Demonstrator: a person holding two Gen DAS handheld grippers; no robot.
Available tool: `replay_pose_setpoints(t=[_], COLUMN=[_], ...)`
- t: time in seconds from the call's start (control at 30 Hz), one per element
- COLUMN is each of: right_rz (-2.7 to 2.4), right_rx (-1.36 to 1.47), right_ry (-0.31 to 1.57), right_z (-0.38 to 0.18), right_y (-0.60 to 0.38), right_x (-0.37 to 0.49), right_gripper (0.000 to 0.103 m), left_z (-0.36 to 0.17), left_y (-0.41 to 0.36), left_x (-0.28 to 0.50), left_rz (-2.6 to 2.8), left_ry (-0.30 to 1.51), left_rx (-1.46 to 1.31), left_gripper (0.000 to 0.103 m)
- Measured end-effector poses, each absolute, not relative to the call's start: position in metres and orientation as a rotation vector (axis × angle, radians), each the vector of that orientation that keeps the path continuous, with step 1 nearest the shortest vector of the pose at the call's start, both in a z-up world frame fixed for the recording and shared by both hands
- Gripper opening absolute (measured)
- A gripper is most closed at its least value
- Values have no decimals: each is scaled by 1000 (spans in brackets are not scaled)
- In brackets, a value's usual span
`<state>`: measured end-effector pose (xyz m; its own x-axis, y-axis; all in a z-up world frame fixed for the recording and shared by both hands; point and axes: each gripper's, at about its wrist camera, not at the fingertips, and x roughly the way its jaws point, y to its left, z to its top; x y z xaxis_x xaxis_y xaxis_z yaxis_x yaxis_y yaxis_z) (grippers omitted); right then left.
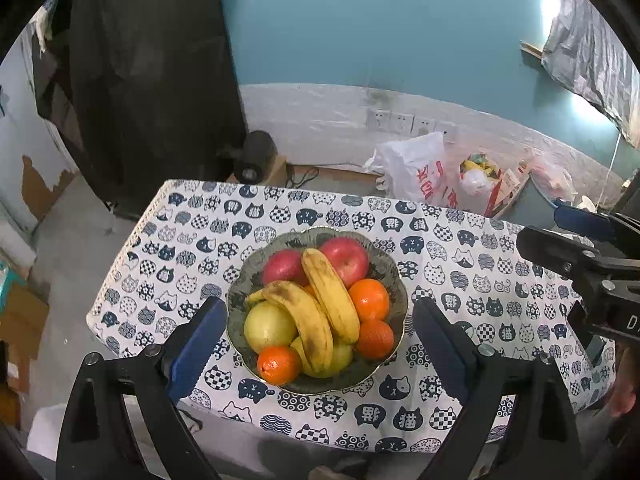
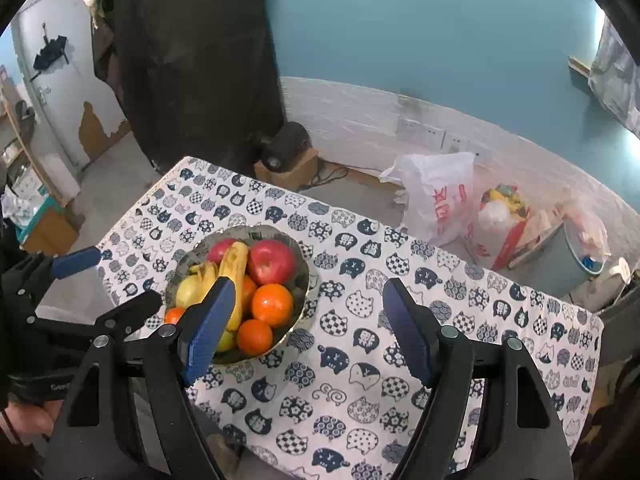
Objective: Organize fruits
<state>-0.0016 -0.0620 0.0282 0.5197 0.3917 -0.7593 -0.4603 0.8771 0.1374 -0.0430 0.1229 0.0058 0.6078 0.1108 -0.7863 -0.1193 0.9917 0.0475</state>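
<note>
A dark scalloped bowl [image 1: 245,280] stands on the cat-print tablecloth [image 1: 440,248]. It holds two red apples [image 1: 346,258], two bananas [image 1: 332,296], three oranges [image 1: 370,300] and yellow-green fruit [image 1: 268,326]. My left gripper [image 1: 318,308] hangs open above the bowl, with its blue pads [image 1: 198,344] on either side and nothing gripped. In the right wrist view the bowl [image 2: 256,231] lies left of centre. My right gripper [image 2: 309,282] is open and empty over the bare cloth [image 2: 360,380] to the bowl's right. Its left pad [image 2: 208,328] hides part of the bananas [image 2: 236,268].
Each gripper shows in the other's view: the right gripper [image 1: 552,228] at the right edge, the left gripper [image 2: 116,284] at the left, both hand-held. On the floor behind the table are plastic bags [image 1: 416,172], a black cylinder on a cardboard box [image 2: 286,148] and a dark hanging cloth [image 2: 192,60].
</note>
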Motion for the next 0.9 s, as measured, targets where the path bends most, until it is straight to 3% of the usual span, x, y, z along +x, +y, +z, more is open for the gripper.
replay_pose_setpoints(t=[0.9], right_rz=[502], right_rx=[-77], right_ry=[899], right_z=[26], right_y=[-82], right_x=[-5], right_gripper=[75], left_z=[19], left_y=[106], left_x=[-48], left_rz=[96], left_ry=[883], left_rx=[23], left_gripper=[99])
